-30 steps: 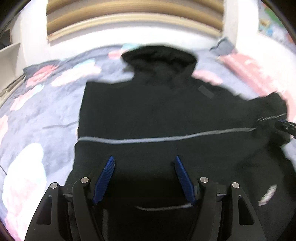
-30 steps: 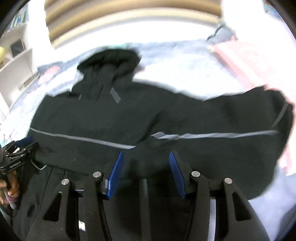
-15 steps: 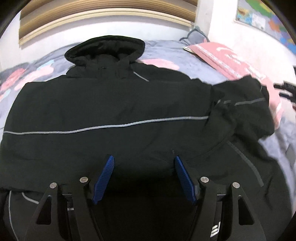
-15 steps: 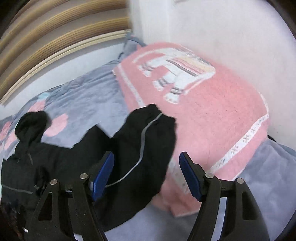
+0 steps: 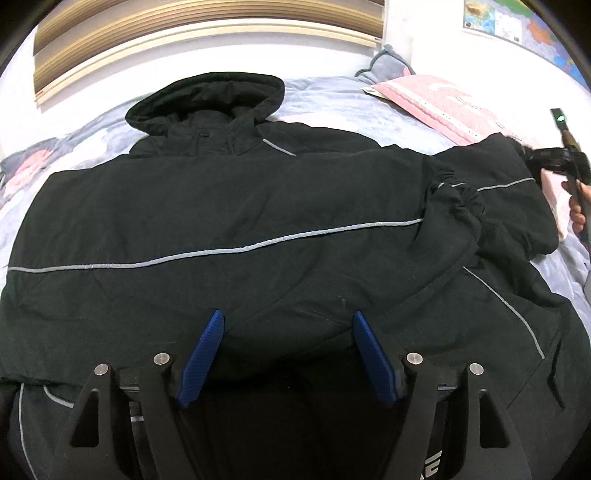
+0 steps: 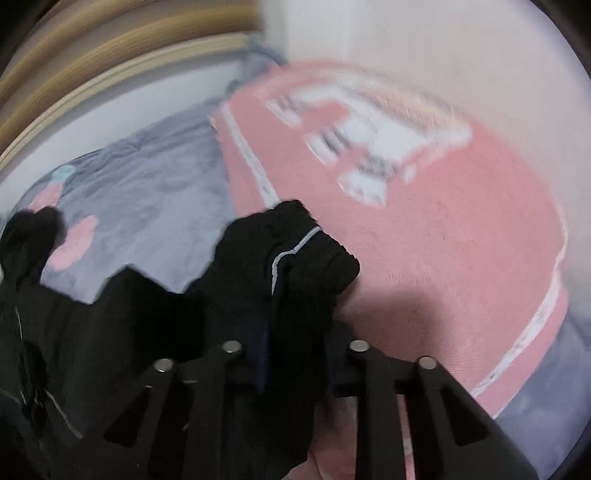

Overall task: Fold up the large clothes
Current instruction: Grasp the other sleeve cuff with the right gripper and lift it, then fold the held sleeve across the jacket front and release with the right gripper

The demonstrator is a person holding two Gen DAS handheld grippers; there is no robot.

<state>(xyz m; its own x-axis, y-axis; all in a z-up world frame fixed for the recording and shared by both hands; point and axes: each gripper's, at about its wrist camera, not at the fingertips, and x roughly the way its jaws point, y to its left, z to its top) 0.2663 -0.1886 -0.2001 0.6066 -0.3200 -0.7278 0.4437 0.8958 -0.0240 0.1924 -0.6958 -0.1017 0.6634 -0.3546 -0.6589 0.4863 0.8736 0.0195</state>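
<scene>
A large black hooded jacket [image 5: 229,206] with thin grey piping lies spread on the bed, hood at the far side. One sleeve lies folded across its chest. My left gripper [image 5: 288,350] is open and empty, hovering over the jacket's lower part. My right gripper [image 6: 291,332] is shut on the cuff of the other sleeve [image 6: 295,251], its blue pads hidden by the cloth. In the left wrist view the right gripper [image 5: 554,158] holds that sleeve [image 5: 509,192] out at the far right.
A pink pillow with a white animal pattern [image 6: 424,206] lies at the bed's right side, against a white wall. The grey bedspread with pink patches [image 6: 140,192] shows around the jacket. A wooden headboard [image 5: 184,33] runs along the back.
My right gripper was open over the sleeve cuff half a second ago; it is now shut on it. The left gripper has barely moved since then.
</scene>
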